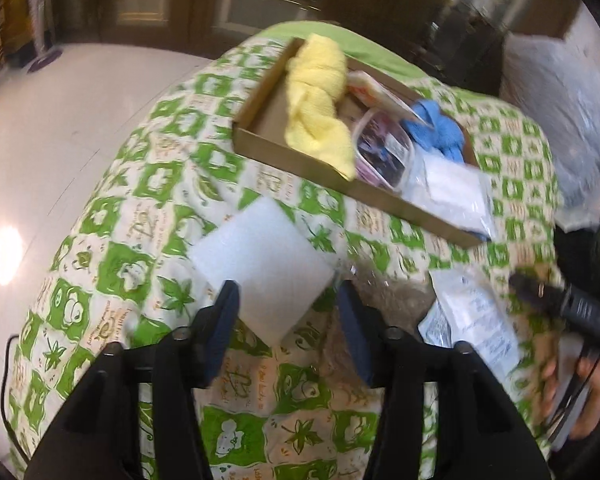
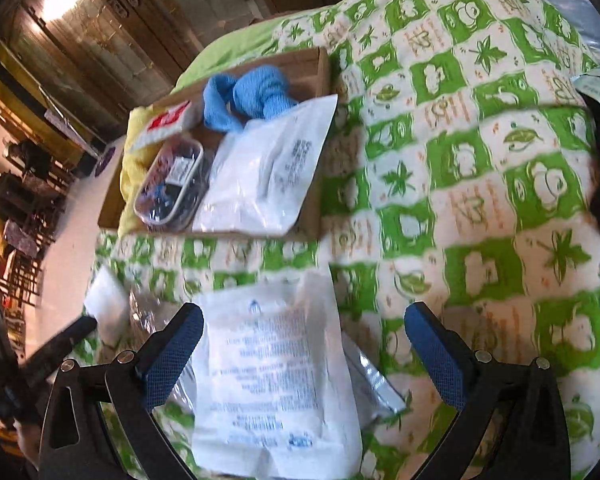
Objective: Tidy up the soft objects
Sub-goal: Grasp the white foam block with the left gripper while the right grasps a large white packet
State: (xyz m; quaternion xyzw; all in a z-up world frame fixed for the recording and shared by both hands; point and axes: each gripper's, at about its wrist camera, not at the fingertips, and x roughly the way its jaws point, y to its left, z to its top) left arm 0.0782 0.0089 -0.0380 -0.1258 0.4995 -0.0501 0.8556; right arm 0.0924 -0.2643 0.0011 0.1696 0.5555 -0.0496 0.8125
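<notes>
A shallow cardboard box (image 1: 260, 136) (image 2: 112, 212) sits on the green-patterned cover. It holds a yellow towel (image 1: 316, 108), a blue cloth (image 2: 252, 92), a clear plastic tub (image 2: 172, 184), a red-and-white packet (image 2: 164, 124) and a white bag (image 2: 268, 172). A white foam square (image 1: 260, 268) lies just ahead of my open left gripper (image 1: 286, 300), between its fingertips' line. A white printed pouch (image 2: 272, 372) lies between the fingers of my open right gripper (image 2: 304, 328). The same pouch shows in the left wrist view (image 1: 472, 316).
A crinkled clear plastic wrap (image 1: 384, 296) lies between foam and pouch. The covered surface (image 2: 480, 200) drops off to a pale floor (image 1: 40, 140) on the left. Dark furniture stands beyond.
</notes>
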